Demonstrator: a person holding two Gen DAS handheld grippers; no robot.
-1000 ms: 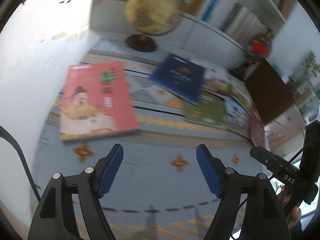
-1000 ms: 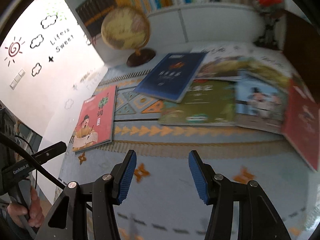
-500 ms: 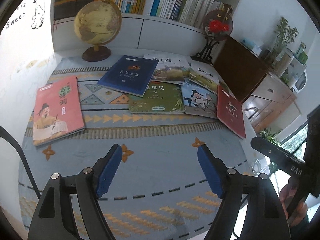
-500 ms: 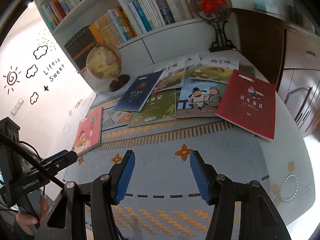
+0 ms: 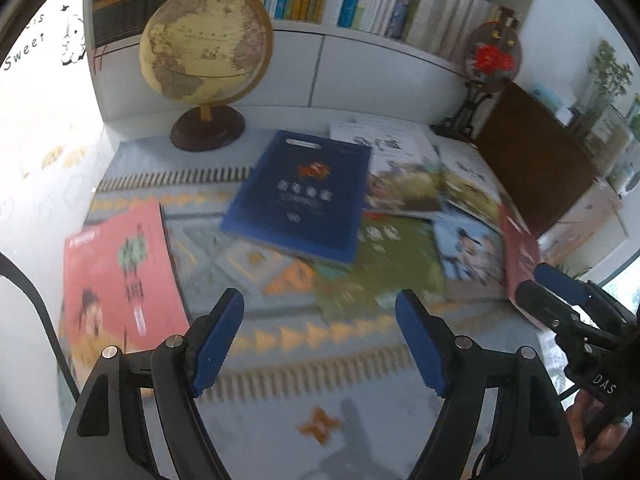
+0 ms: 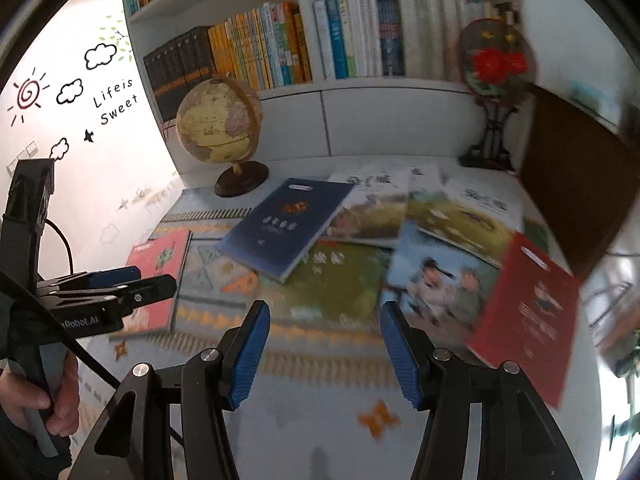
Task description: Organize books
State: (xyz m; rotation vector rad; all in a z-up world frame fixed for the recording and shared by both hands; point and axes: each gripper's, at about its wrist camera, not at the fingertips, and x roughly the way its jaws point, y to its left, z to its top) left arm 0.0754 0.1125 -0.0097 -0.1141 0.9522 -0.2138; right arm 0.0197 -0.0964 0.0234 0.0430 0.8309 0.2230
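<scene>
Books are lying scattered flat on the patterned runner [image 5: 280,364] that is covering the counter: a blue book [image 5: 304,194] is resting partly on a green book [image 5: 384,264], a pink book [image 5: 120,272] is sitting apart at the left, a light-blue picture book [image 6: 436,280] and a red book [image 6: 528,312] are lying to the right, and two pale-covered books are fanning out behind them. We are holding both tongs above the near, bare stretch of runner. Our left tongs [image 5: 320,340] are standing wide apart with nothing between the pads; our right tongs [image 6: 322,350] are gaping somewhat less, also empty. Neither is touching a book. We are judging this as the approach step, with no book gathered yet. Our next move is probably calling for picking one book, likely the blue one lying on top, lowering one tongs to a free edge and closing on it, while the other steadies the pile. Beyond the books, a globe [image 5: 206,48] is standing at the back left, a round ornament on a stand [image 6: 494,64] at the back right, and filled bookshelves [image 6: 320,44] are rising behind.
</scene>
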